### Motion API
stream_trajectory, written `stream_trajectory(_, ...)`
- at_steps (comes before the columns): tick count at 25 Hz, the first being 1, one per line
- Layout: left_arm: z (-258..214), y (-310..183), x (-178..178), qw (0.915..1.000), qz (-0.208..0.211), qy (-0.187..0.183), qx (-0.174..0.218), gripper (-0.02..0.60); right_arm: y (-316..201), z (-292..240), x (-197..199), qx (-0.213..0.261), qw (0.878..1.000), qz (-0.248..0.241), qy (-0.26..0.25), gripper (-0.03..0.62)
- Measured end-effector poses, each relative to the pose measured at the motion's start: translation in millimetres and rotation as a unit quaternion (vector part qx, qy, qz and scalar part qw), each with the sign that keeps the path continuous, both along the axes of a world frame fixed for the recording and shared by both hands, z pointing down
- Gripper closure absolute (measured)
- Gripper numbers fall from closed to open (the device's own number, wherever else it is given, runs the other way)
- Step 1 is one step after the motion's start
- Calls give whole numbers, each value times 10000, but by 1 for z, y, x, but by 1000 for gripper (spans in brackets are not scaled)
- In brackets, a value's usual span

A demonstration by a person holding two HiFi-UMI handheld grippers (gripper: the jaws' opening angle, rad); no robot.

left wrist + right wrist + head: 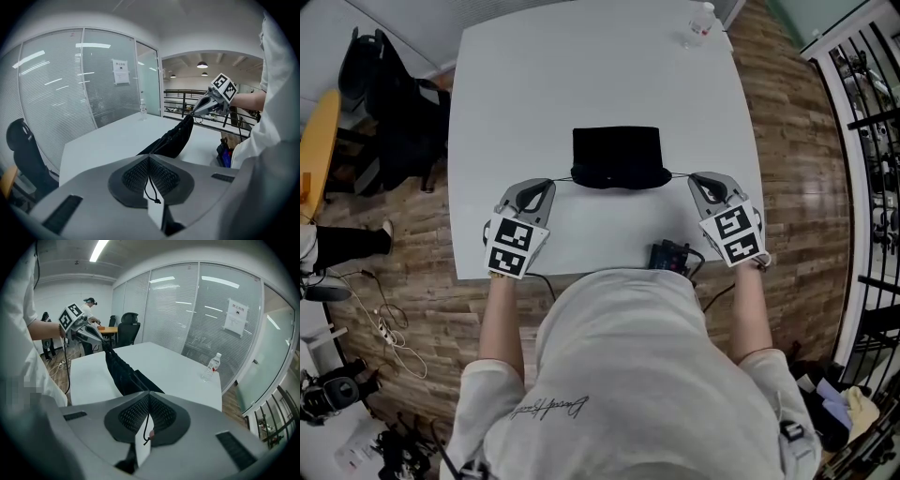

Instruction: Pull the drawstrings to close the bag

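Nearest the person, the left tool (pixel 149 160) is clenched on the left drawstring (pixel 151 186). The thin black cord runs down the seam between its ribbed pads, and a short knotted end hangs out on the near side. The right tool (pixel 149 395) is clenched the same way on the right drawstring (pixel 146 425), with the cord's tail dangling just behind the shut pads. Both tools point downward over the near part of the white counter (pixel 525 84), well apart from each other.

Between the two tools lies the black bag (pixel 617 155), a little ahead of their tips. Each cord runs taut from a tool tip straight to one side of the bag's mouth. The mouth faces the person and is gathered into tight pleats, while the rest of the bag lies flat on the counter beyond it.

Behind the right tool, at the counter's near edge, sits a dark device (pixel 670 255) with a cable. Far beyond the right tool, near the far corner of the counter, stands a water bottle (pixel 701 21). Off the counter, well out beyond the left tool, is a black office chair (pixel 394 112).
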State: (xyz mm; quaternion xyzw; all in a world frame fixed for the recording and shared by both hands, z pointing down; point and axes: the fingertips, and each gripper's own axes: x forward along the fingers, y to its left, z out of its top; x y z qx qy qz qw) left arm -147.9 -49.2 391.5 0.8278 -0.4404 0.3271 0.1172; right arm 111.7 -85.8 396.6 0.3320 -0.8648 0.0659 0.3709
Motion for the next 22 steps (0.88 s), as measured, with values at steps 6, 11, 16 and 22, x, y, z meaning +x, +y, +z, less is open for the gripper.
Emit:
stream_trajectory(6, -4, 0, -12, 9998, -158, -78, 64, 569, -1, -1, 10, 103, 9998, 11, 171, 571)
stream_trajectory(11, -6, 1, -19, 9995, -307, -65, 75, 569, -3, -3, 21, 154, 9997, 93, 189, 571)
stream_trajectory(16, -4, 1, -28, 9989, -372, -221, 162, 569, -4, -2, 30, 256, 9989, 133, 356, 571)
stream_trajectory(22, -9, 1, -37, 9981, -472, -343, 186, 569, -5, -4, 43, 423, 9970, 175, 624, 571)
